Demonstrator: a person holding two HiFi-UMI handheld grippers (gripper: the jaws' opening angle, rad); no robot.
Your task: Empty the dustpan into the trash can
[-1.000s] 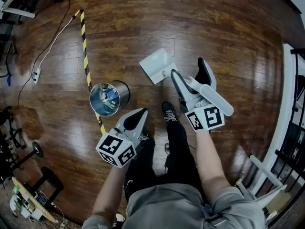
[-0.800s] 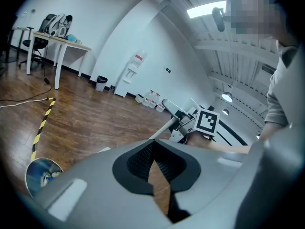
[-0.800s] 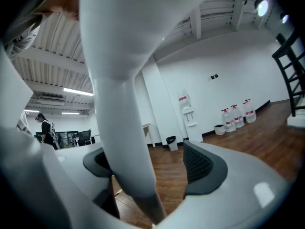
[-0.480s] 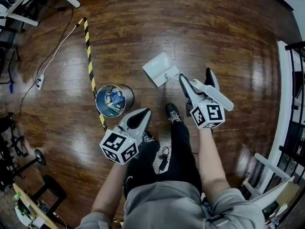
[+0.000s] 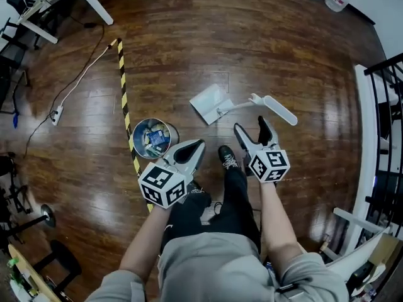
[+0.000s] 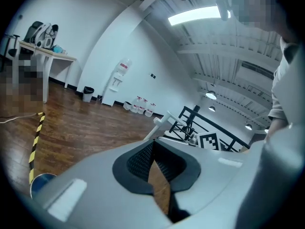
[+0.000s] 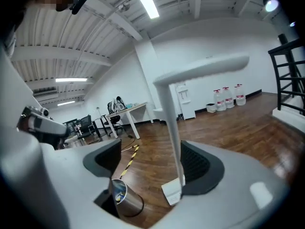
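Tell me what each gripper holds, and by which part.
Nothing. The right gripper stands open, jaws just closing slightly on nothing, clear of the dustpan handle; the left gripper is shut and empty.

Shows plain white on the dustpan (image 5: 210,103). Gleams silver on the trash can (image 5: 165,129) (blue and pale scraps inside). Runs yellow-and-black stripes along the floor tape (image 5: 124,88). Glows glossy reddish-brown across the wooden floor (image 5: 283,49). Carries black-and-white square markers on left tongs (image 5: 199,144) and right tongs (image 5: 251,124), pale grey shells, black pads.
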